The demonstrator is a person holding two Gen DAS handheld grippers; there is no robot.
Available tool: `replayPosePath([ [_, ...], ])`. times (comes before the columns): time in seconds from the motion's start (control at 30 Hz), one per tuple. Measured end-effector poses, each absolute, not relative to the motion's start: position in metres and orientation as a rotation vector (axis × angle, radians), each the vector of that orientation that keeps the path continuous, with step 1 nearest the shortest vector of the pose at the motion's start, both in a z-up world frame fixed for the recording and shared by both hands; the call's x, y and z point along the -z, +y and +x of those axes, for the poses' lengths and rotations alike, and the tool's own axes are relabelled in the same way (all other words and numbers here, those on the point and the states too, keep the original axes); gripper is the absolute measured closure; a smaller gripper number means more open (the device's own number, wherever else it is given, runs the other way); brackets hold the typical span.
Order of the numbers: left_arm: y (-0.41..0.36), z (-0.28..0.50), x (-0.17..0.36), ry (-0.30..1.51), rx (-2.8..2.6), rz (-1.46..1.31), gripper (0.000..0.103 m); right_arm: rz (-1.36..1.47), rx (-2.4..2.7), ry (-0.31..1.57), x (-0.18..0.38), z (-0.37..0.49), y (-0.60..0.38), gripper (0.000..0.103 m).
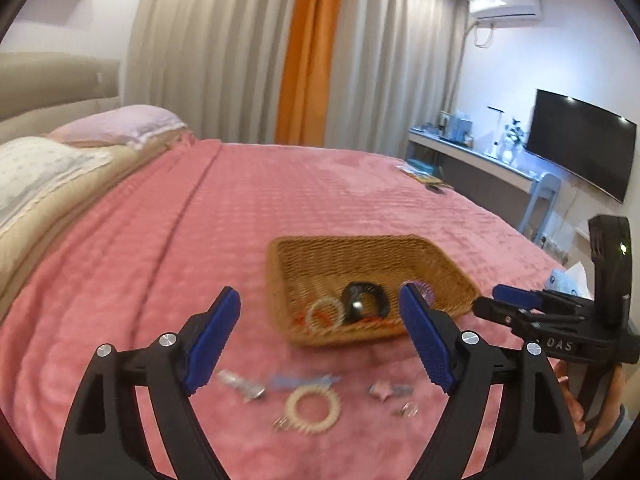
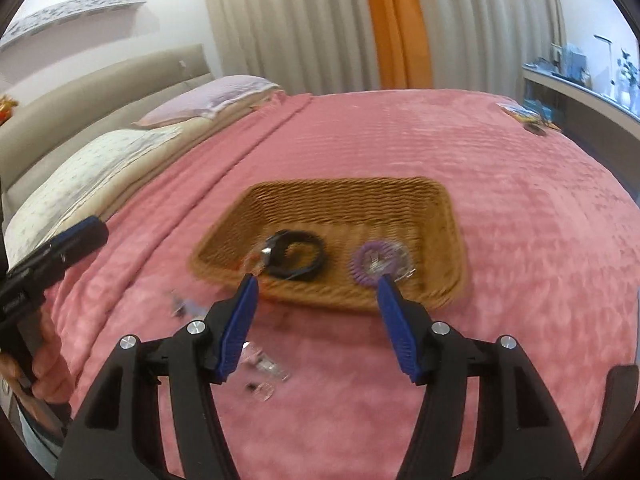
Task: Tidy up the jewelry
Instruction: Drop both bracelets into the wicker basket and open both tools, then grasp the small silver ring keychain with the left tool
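Note:
A wicker basket (image 1: 432,264) lies on the pink bedspread; it also shows in the right wrist view (image 2: 360,200). In it lie a black band (image 1: 366,298) (image 2: 298,258), a cream coil ring (image 1: 325,312) and a purple coil ring (image 2: 374,262). On the blanket in front lie another cream coil ring (image 1: 313,404), a silver clip (image 1: 242,386), a blue piece (image 1: 304,380) and small pink and silver pieces (image 1: 390,391). My left gripper (image 1: 320,320) is open and empty above them. My right gripper (image 2: 316,296) is open and empty before the basket, above small clear pieces (image 2: 264,372).
The pink blanket (image 1: 280,200) covers a bed with pillows (image 1: 120,124) at the far left. Some items (image 1: 424,178) lie at the bed's far right corner. A desk (image 1: 472,152) and a TV (image 1: 580,140) stand to the right. My right gripper's body (image 1: 560,320) is beside the basket.

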State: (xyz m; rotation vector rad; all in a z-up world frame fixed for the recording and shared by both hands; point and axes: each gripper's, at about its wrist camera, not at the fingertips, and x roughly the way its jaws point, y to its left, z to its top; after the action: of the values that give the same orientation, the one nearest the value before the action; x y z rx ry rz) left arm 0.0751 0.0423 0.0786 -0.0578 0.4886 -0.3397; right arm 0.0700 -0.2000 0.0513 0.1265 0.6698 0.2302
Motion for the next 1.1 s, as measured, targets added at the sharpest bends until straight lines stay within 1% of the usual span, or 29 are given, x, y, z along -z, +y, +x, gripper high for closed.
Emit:
replayPosePath([
  [0.13,0.063,0.070,-0.062,0.529,0.322,-0.102,0.023,0.118,-0.243,0.706,-0.029,0.061,-0.183,0.045],
  [0.23,0.071,0.073,-0.035,0.581,0.308,-0.099,0.025,0.124,-0.248,0.766,-0.007,0.061,-0.175,0.045],
  [0.27,0.073,0.076,-0.027,0.607,0.299,-0.091,0.026,0.131,-0.255,0.780,0.000,0.061,-0.172,0.045],
  [0.37,0.079,0.083,-0.005,0.682,0.316,-0.065,0.036,0.139,-0.263,0.821,0.017,0.058,-0.166,0.045],
  [0.57,0.081,0.093,0.029,0.793,0.367,0.024,0.039,0.065,-0.219,0.876,0.037,0.060,-0.147,0.049],
  [0.63,0.076,0.094,0.035,0.805,0.364,0.051,0.039,0.054,-0.204,0.884,0.041,0.062,-0.143,0.050],
  [0.73,0.061,0.095,0.043,0.819,0.314,0.139,0.043,0.039,-0.138,0.877,0.045,0.058,-0.143,0.053],
  [0.83,0.050,0.094,0.048,0.835,0.288,0.184,0.043,0.052,-0.103,0.863,0.044,0.054,-0.144,0.054],
  [0.9,0.043,0.092,0.050,0.838,0.310,0.202,0.051,0.077,-0.100,0.876,0.045,0.053,-0.143,0.054],
  [1.1,0.048,0.101,0.055,0.867,0.364,0.172,0.051,0.068,-0.101,0.896,0.045,0.053,-0.132,0.054],
])
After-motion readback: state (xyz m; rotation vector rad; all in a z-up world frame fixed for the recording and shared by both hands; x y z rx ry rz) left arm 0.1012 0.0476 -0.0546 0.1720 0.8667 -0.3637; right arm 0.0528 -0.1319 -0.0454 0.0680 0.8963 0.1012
